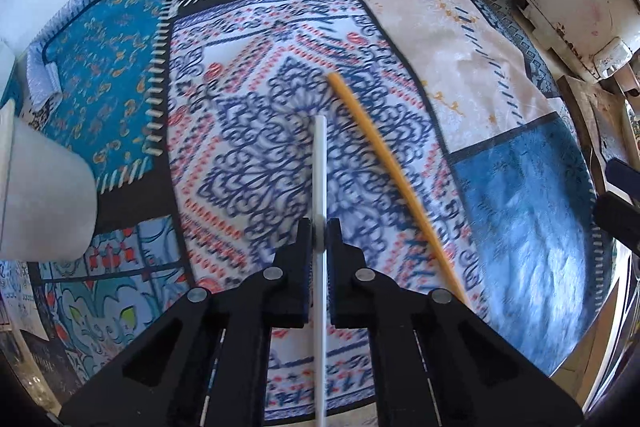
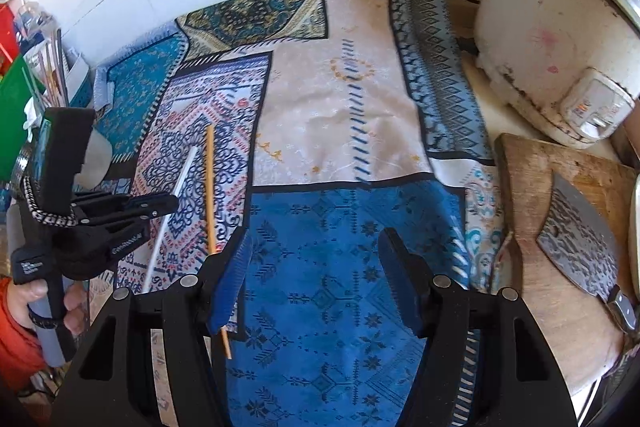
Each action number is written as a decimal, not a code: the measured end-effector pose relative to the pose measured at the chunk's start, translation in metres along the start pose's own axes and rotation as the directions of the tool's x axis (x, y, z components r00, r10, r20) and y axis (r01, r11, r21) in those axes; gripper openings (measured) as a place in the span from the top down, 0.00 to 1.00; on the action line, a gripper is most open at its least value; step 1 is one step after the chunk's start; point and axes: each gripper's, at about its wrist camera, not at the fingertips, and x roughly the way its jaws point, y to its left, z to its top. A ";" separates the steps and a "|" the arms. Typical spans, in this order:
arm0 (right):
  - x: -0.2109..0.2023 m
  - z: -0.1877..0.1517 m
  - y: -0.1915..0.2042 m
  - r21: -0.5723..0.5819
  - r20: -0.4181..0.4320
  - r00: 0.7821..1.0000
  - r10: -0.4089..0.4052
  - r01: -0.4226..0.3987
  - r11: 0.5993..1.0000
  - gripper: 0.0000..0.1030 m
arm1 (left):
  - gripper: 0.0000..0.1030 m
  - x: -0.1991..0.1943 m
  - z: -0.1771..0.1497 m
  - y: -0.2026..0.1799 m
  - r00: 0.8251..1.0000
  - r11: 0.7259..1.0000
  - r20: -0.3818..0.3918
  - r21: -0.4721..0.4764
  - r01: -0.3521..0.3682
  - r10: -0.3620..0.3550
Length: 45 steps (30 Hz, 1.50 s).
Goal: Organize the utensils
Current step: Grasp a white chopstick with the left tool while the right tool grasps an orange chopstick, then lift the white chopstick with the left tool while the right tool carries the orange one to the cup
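The white stick point(image 1: 320, 187) is clamped in the left claw point(image 1: 319, 227), held just above the patterned cloth point(image 1: 500, 195) on the surface. The orange stick point(image 1: 384, 163) lies loose on the cloth just beside it, ungrasped. The right claw point(image 2: 316, 267) hangs released and empty over the blue patch. A white cup point(image 1: 44, 195) stands at the left, likely the holder. So one stick is in hand, none visibly stowed; most of the work remains.

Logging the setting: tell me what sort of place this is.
Probably a home kitchen counter: a cleaver lies on a worn wooden board, a rice cooker stands behind, and a patterned cloth covers the surface.
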 end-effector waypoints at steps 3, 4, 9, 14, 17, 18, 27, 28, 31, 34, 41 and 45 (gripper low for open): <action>0.015 0.003 0.019 -0.038 -0.021 0.999 0.029 -0.030 0.999 0.40 | 0.95 -0.005 -0.010 0.017 1.000 1.000 -0.016 0.001 0.016 -0.016; 0.022 0.004 0.025 -0.051 -0.031 0.999 0.042 -0.043 0.998 0.40 | 0.95 -0.005 -0.012 0.022 1.000 1.000 -0.021 -0.004 0.019 -0.019; 0.058 0.007 0.055 -0.102 -0.088 0.993 0.076 -0.085 0.991 0.58 | 0.95 -0.009 -0.021 0.037 0.999 0.999 -0.041 -0.024 0.032 -0.033; 0.078 0.002 0.072 -0.140 -0.132 0.989 0.059 -0.078 0.987 0.77 | 0.95 -0.016 -0.031 0.043 0.997 0.998 -0.059 -0.046 0.045 -0.048; 0.080 -0.003 0.080 -0.181 -0.126 0.992 0.026 -0.048 0.982 0.90 | 0.90 -0.018 -0.032 0.043 0.996 0.998 -0.071 -0.041 0.046 -0.049; 0.080 -0.005 0.081 -0.192 -0.123 0.992 0.019 -0.042 0.981 0.91 | 0.88 -0.018 -0.031 0.042 0.996 0.998 -0.076 -0.034 0.045 -0.047; 0.066 -0.021 0.051 -0.136 -0.160 0.986 0.041 -0.063 0.989 0.94 | 0.85 -0.012 -0.024 0.022 0.991 0.999 -0.133 0.049 -0.005 0.011; 0.063 -0.023 0.046 -0.130 -0.168 0.985 0.042 -0.065 0.989 0.94 | 0.85 -0.012 -0.024 0.021 0.990 0.999 -0.139 0.053 -0.002 0.010; 0.060 -0.026 0.035 -0.114 -0.204 0.977 0.061 -0.085 0.990 0.94 | 0.85 -0.013 -0.030 0.019 0.989 0.997 -0.149 0.076 -0.010 0.021; 0.059 -0.020 0.030 -0.102 -0.218 0.973 0.082 -0.106 0.989 0.94 | 0.85 -0.017 -0.044 0.017 0.989 0.995 -0.146 0.095 -0.020 0.034; 0.073 0.013 0.050 -0.157 -0.218 0.975 0.042 -0.077 0.985 0.94 | 0.84 -0.019 -0.050 0.003 0.988 0.993 -0.146 0.116 -0.027 0.043; 0.079 0.018 0.059 -0.210 -0.232 0.973 0.013 -0.063 0.976 0.94 | 0.92 -0.020 -0.048 0.003 0.989 0.993 -0.140 0.116 -0.028 0.044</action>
